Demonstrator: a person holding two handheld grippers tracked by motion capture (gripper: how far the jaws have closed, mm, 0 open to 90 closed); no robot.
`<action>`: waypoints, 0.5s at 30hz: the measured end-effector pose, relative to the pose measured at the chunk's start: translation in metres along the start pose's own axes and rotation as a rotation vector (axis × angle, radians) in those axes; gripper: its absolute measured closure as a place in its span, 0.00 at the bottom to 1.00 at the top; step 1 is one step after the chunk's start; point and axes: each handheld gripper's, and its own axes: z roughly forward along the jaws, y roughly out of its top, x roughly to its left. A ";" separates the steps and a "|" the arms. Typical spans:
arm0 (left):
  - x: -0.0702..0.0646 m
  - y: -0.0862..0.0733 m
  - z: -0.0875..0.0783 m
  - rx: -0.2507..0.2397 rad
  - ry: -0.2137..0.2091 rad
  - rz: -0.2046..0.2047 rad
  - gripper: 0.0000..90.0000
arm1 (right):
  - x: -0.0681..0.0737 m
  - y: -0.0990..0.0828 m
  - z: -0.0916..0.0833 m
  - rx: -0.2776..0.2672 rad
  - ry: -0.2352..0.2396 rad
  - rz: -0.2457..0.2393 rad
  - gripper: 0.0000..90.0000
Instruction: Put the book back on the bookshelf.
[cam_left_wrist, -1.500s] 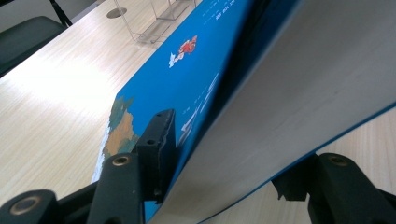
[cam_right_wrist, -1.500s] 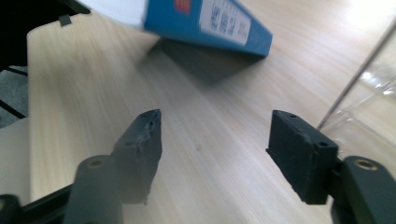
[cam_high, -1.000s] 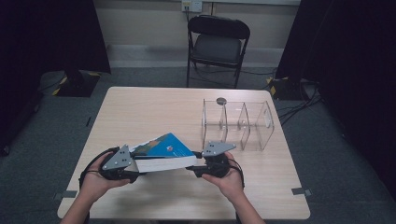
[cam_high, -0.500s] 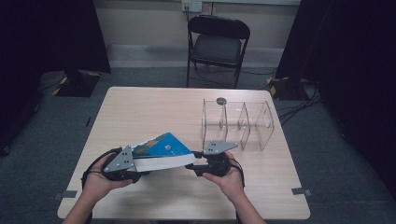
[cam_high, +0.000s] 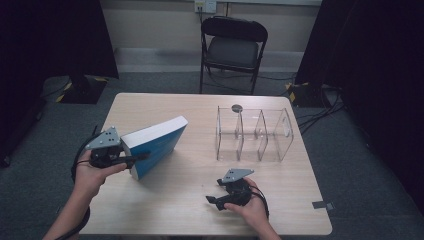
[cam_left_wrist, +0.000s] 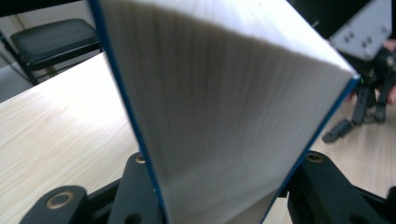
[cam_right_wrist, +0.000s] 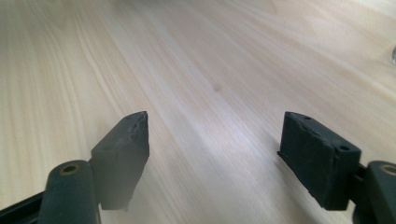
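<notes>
Book (cam_high: 152, 145) now rests with the left gripper (cam_high: 131, 159) alone, its jaws closed across the covers at the near-left end, page edges facing that gripper's camera. Half a second ago both grippers held it low near the table's (cam_high: 200, 220) near edge; since then the right gripper (cam_high: 214, 202) has let go and drawn back to the near right, well apart from the book, jaws wide open with nothing between them. The book has tilted up on edge over the left half of the table. The clear divided rack (cam_high: 253, 134) stands untouched at the far right. Judgement: a handover to one hand, likely before filing the book in the rack.
</notes>
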 end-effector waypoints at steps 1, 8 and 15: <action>0.000 0.000 0.000 0.000 0.000 0.000 0.67 | 0.000 0.000 0.000 0.000 0.000 0.000 0.26; 0.014 0.002 -0.007 0.007 0.039 -0.039 0.67 | 0.000 -0.004 0.003 0.015 -0.030 -0.033 0.25; 0.016 0.005 -0.008 0.032 0.064 -0.075 0.67 | 0.003 -0.004 0.004 0.026 -0.054 -0.063 0.25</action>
